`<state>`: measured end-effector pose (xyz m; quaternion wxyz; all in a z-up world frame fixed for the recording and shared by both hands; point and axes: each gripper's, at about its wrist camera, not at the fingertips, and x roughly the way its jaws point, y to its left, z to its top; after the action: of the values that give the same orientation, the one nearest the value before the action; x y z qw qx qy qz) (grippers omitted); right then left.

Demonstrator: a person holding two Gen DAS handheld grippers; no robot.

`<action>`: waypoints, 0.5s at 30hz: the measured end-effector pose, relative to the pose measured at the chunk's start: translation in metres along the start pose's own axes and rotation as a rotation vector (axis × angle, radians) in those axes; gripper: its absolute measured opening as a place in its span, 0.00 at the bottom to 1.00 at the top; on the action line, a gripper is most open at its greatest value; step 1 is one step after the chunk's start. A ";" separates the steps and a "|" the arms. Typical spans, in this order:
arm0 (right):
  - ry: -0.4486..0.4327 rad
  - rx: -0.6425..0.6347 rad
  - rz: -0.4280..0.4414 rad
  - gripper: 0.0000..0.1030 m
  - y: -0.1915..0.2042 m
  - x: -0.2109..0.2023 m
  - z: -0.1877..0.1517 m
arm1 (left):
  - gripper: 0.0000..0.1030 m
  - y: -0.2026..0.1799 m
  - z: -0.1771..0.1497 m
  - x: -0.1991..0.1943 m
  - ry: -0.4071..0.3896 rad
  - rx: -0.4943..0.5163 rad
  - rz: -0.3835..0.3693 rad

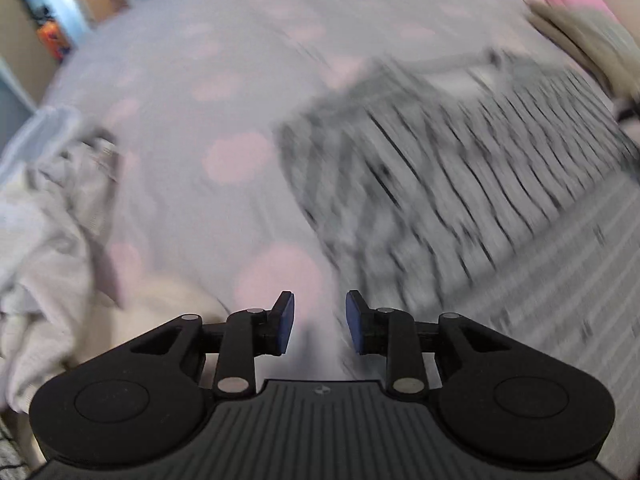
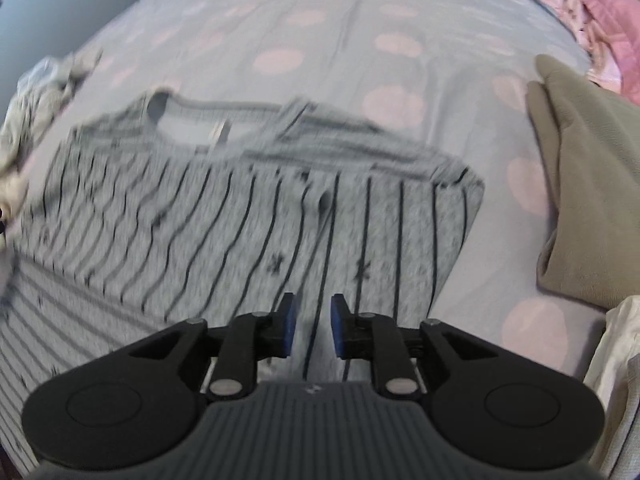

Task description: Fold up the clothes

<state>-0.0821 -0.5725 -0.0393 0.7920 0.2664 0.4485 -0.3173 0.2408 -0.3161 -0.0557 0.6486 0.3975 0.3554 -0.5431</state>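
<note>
A grey shirt with thin black stripes (image 2: 248, 216) lies flat on the bed, its neckline toward the far side and one side folded over. The left wrist view shows the same striped shirt (image 1: 460, 168) to the right, blurred. My left gripper (image 1: 320, 322) hangs open over the bedsheet just left of the shirt, nothing between its blue pads. My right gripper (image 2: 313, 326) is open above the shirt's near part, and the pads do not press on the cloth.
The bed has a lilac sheet with pink dots (image 2: 280, 60). A crumpled pale garment heap (image 1: 44, 216) lies at the left. A folded olive garment (image 2: 592, 184) and a pink quilt (image 2: 600, 20) lie at the right, with cream cloth (image 2: 620, 360) near the right edge.
</note>
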 end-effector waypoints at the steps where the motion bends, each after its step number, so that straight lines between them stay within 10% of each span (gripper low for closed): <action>1: -0.015 0.020 -0.008 0.29 -0.001 0.002 0.003 | 0.26 0.001 0.005 0.001 -0.019 -0.022 0.010; 15: -0.109 0.218 -0.068 0.39 -0.011 0.037 0.029 | 0.39 0.034 0.073 0.059 -0.136 -0.446 0.020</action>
<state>-0.0602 -0.6103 -0.0597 0.7704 0.3177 0.3763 -0.4048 0.2858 -0.4031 -0.0722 0.7482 0.2102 0.4181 -0.4703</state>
